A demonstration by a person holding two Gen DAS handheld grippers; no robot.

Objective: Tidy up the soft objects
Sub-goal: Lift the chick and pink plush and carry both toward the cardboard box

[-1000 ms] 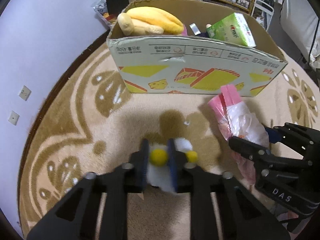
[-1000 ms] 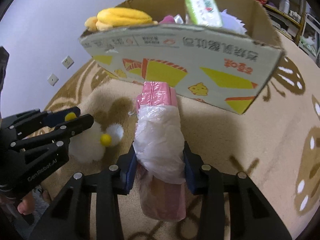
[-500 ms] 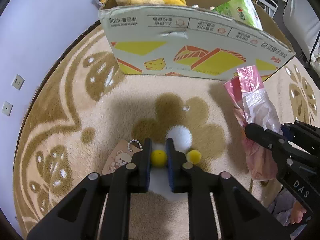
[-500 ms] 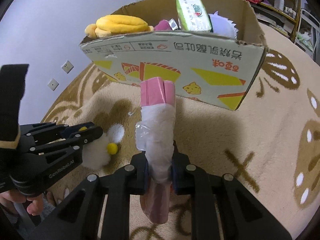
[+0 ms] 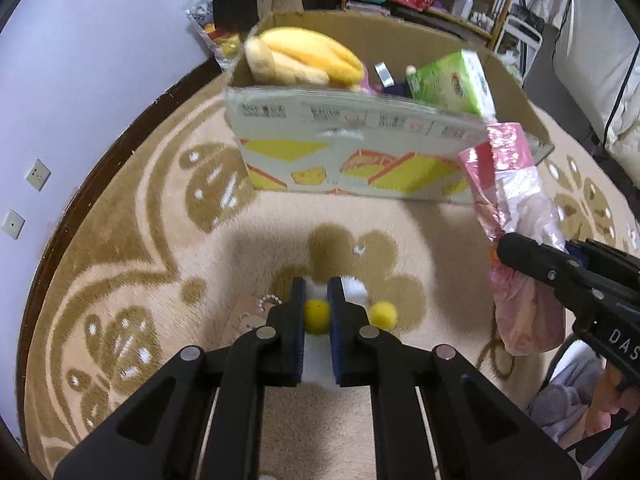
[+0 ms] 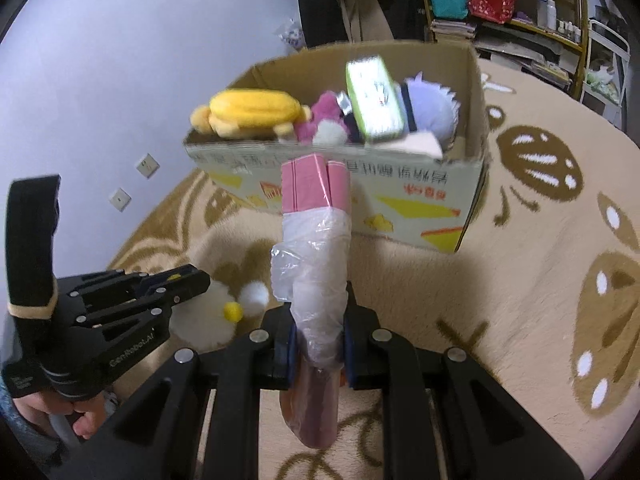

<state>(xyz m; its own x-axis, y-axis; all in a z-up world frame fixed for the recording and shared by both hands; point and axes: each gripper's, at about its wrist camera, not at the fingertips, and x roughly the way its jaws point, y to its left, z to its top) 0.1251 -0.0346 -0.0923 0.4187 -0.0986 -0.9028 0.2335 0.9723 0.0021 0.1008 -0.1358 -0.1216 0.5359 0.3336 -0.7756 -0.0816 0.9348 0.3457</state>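
Observation:
My left gripper (image 5: 317, 294) is shut on a white fluffy toy (image 5: 318, 364) with yellow pompoms, held just above the rug; the same toy (image 6: 204, 316) shows beside the left gripper (image 6: 196, 280) in the right wrist view. My right gripper (image 6: 318, 332) is shut on a pink packet in clear plastic wrap (image 6: 316, 240), lifted off the rug and pointing at the box. That packet (image 5: 512, 200) also hangs at the right of the left wrist view. The cardboard box (image 5: 360, 160) stands ahead, with a yellow plush (image 5: 304, 56), a green tissue pack (image 5: 452, 80) and other soft toys inside.
A beige patterned rug (image 6: 540, 280) covers the floor. A small paper tag on a bead chain (image 5: 252, 316) lies on the rug by the left fingers. The wall (image 5: 80, 60) runs along the left. Shelves (image 6: 520, 8) stand behind the box. A hand (image 6: 60, 412) grips the left handle.
The right gripper closed on the wrapped pink packet and raised it off the rug toward the box. The left gripper stayed shut on the white toy, lifting it and uncovering the tag.

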